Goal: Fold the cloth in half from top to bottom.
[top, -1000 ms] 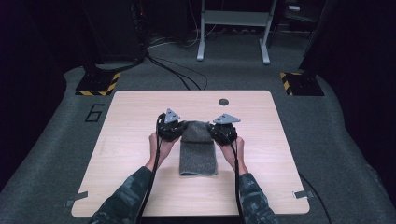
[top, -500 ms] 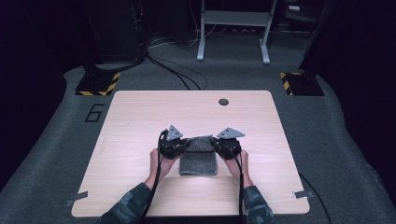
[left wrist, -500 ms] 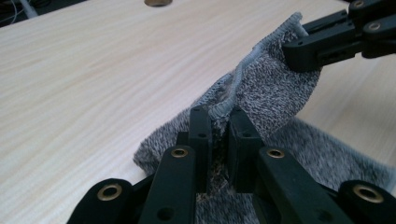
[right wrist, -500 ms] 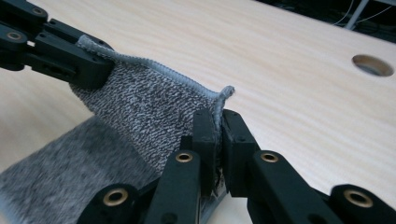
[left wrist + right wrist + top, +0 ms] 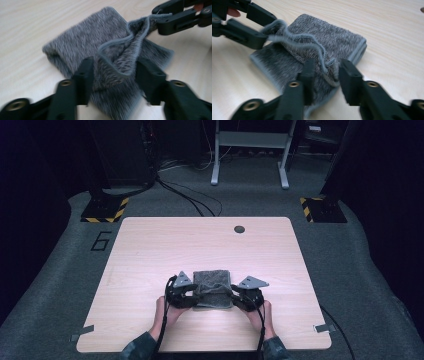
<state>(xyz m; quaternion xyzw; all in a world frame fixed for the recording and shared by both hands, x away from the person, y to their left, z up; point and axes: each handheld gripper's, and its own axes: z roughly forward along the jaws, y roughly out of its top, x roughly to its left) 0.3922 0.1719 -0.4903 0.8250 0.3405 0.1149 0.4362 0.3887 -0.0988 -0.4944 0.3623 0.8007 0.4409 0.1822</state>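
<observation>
1. Grey towel (image 5: 212,289) lies folded on the counter (image 5: 150,250), near the near edge, between the two hands.
2. Left gripper (image 5: 186,296) sits at the towel's near-left corner, right gripper (image 5: 241,298) at its near-right corner; both about equally close.
3. Left fingers (image 5: 83,75) have just been opening: they stand apart, the folded-over hem loose between them, not pinched.
4. Right fingers (image 5: 308,75) likewise just opening, apart, straddling the hem (image 5: 322,56).
5. The fold's free edge runs left to right across both grippers; the bulk of the towel lies on their far side.
6. Judgement: release after a fold; withdrawing toward the near side looks clean.
</observation>
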